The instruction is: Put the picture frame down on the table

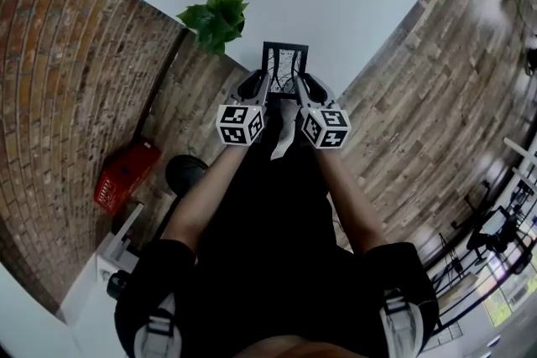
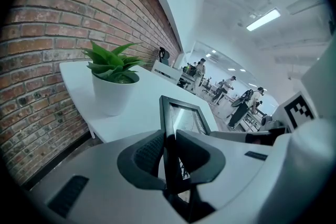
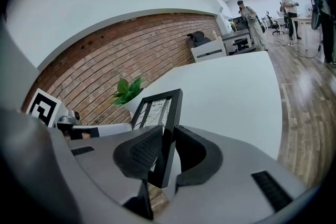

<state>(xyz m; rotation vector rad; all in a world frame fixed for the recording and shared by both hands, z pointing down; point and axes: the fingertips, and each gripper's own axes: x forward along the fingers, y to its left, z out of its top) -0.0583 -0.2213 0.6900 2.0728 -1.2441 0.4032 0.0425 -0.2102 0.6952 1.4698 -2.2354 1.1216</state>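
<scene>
black picture frame (image 1: 285, 68) upright above table edge

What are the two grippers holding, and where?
The black picture frame: the left gripper clamps its left edge, the right gripper its right edge.

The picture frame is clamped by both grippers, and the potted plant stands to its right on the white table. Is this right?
No: the head view shows the potted plant to the left of the picture frame. The left gripper and right gripper do clamp it.
</scene>
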